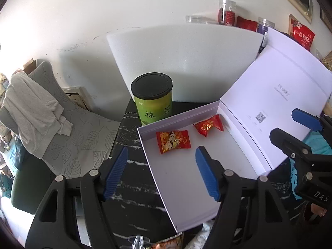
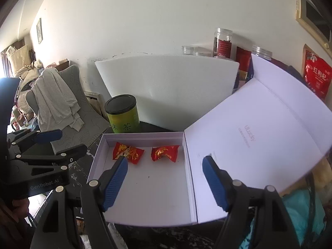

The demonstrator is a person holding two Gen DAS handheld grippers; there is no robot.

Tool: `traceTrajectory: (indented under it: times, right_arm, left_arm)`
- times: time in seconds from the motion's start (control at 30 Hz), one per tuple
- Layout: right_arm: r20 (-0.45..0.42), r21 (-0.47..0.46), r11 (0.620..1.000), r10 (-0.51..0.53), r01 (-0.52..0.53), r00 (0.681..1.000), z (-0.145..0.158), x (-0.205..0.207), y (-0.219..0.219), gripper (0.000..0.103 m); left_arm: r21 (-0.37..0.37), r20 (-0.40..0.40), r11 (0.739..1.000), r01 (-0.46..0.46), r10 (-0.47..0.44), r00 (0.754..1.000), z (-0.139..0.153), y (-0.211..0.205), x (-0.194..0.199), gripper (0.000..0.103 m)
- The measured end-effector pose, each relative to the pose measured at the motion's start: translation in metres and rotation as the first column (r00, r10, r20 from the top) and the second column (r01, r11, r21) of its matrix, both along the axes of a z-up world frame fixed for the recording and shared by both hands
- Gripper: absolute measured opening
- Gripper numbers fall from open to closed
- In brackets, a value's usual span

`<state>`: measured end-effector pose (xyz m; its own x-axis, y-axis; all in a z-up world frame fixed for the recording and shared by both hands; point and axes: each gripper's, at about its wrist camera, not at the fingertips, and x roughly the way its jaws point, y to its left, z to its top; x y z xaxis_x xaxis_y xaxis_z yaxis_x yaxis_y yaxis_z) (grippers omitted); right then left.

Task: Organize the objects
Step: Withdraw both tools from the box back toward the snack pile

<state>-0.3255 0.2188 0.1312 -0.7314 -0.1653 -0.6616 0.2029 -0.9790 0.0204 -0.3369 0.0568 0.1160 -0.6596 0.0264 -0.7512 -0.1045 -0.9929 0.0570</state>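
Left tongs [image 1: 160,173] and right tongs [image 2: 165,179] both gape wide, holding nothing, above a white box [image 2: 149,197] containing two red candy packets [image 2: 128,152] [image 2: 164,153]; packet print is unreadable

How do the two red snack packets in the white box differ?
The left packet is larger and lies flat, with a figure printed on yellow; the right packet is smaller, puffier and crumpled, with only gold print. The left packet lies nearer the box's left wall, the right packet nearer the open lid. Both are red and lie near the back wall.
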Motion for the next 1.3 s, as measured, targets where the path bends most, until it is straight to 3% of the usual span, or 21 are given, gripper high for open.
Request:
traceTrajectory:
  times: [0.77, 1.3]
  right_arm:
    - [-0.064, 0.003, 1.0, 0.011, -0.01, 0.998, 0.03, 0.133, -0.012, 0.077]
    - [-0.071, 0.006, 0.999, 0.041, -0.041, 0.997, 0.007, 0.201, -0.019, 0.077]
  left_arm:
    - [0.083, -0.168, 0.995, 0.046, -0.031, 0.985, 0.035, -0.024, 0.13, 0.079]
    - [0.066, -0.169, 0.998, 0.025, -0.014, 0.986, 0.013, -0.03, 0.208, 0.079]
